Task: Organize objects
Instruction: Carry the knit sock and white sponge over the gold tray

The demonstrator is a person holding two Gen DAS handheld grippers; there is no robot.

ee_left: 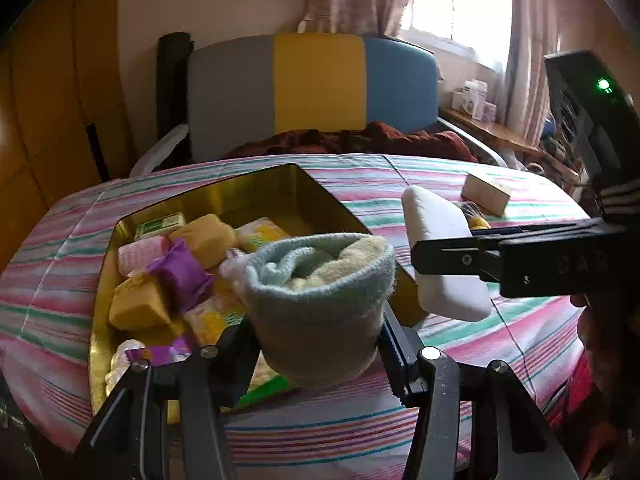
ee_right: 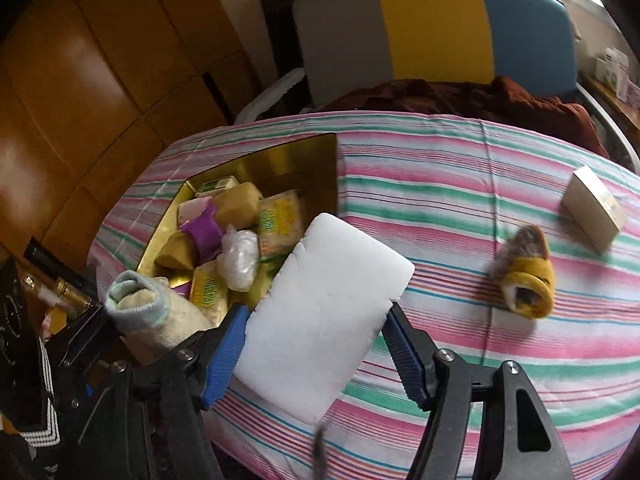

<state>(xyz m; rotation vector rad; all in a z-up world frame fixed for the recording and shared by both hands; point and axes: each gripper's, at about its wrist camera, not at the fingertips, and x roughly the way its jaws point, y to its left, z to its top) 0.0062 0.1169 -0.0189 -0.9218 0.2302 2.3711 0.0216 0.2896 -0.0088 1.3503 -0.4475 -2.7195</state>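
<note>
The left claw (ee_left: 320, 344) pinches a rolled pale-blue and cream sock (ee_left: 320, 304) just above the near corner of the gold rectangular tin (ee_left: 256, 188). Beside that tin, the right claw (ee_right: 316, 344) grips a white foam block (ee_right: 320, 320) over the striped bench (ee_right: 460, 200).

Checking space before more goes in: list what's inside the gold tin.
The gold tin holds yellow sponge blocks, purple packets, yellow-printed packets, a pink one and a clear bag. The far end is bare; the bottom layers are covered.
</note>
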